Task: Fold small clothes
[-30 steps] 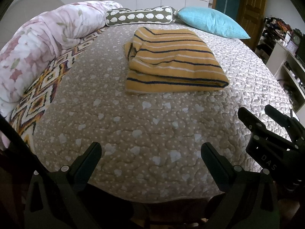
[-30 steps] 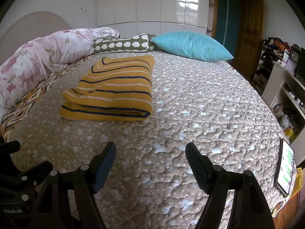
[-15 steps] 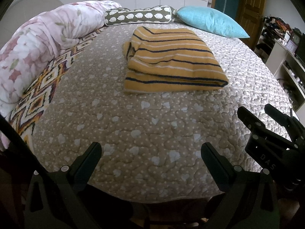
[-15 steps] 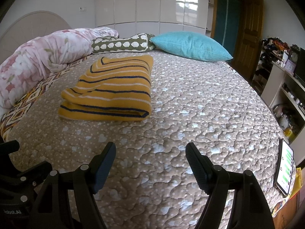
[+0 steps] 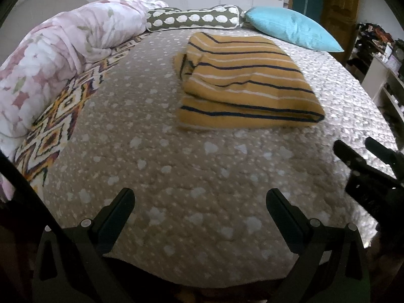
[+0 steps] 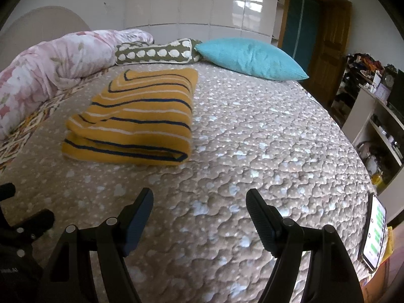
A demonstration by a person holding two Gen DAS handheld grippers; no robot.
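Note:
A folded mustard-yellow garment with navy and white stripes [image 5: 242,85] lies on the beige quilted bed [image 5: 192,171]; it also shows in the right wrist view [image 6: 136,118]. My left gripper [image 5: 199,202] is open and empty over the bed's near edge, well short of the garment. My right gripper [image 6: 199,202] is open and empty, also short of the garment and to its right. The right gripper shows at the right edge of the left wrist view [image 5: 371,166]. The left gripper shows at the lower left of the right wrist view [image 6: 17,227].
A pink floral duvet [image 5: 58,50] lies along the left side. A green spotted bolster [image 5: 194,20] and a turquoise pillow [image 5: 293,30] lie at the far end. A phone [image 6: 376,232] rests on the bed's right edge. Shelves [image 6: 378,126] stand to the right.
Both grippers have moved a little forward toward the garment, which looks larger and closer. Both stay open. The garment has not moved.

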